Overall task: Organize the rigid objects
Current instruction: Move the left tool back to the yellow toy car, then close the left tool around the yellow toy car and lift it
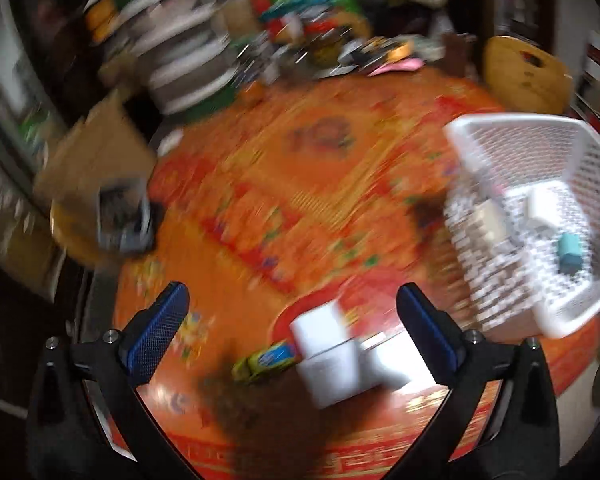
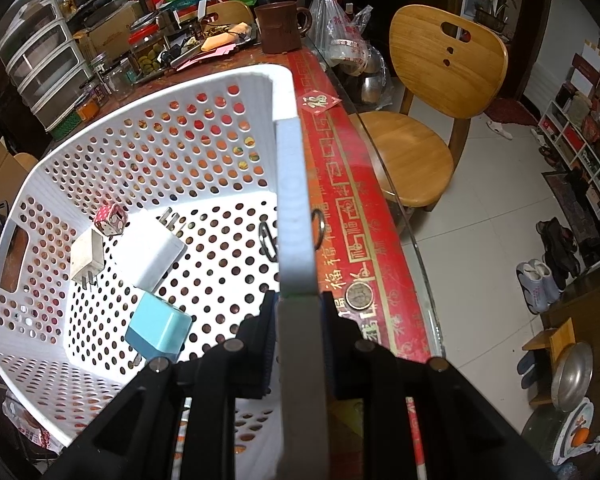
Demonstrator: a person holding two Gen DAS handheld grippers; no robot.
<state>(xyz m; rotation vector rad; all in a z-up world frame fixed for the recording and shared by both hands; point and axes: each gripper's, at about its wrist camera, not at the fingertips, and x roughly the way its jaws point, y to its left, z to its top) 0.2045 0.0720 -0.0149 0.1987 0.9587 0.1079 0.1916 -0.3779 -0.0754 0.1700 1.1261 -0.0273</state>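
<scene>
Right gripper (image 2: 300, 304) is clamped on the rim of the white basket (image 2: 172, 148), which holds a blue charger (image 2: 158, 330), two white plugs and a small pink tin. Left gripper (image 1: 292, 320) gapes wide, empty, over white blocks (image 1: 332, 356) on the orange table (image 1: 284, 184) beside that basket.

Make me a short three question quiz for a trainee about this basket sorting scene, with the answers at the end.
1. True or false: the right gripper is clamped on the white basket rim.
2. How do the left gripper jaws stand?
A. wide apart, empty
B. shut on a plug
3. What colour is the charger block lying nearest the right gripper in the basket?

Key: 1 true; 2 A; 3 light blue.
</scene>
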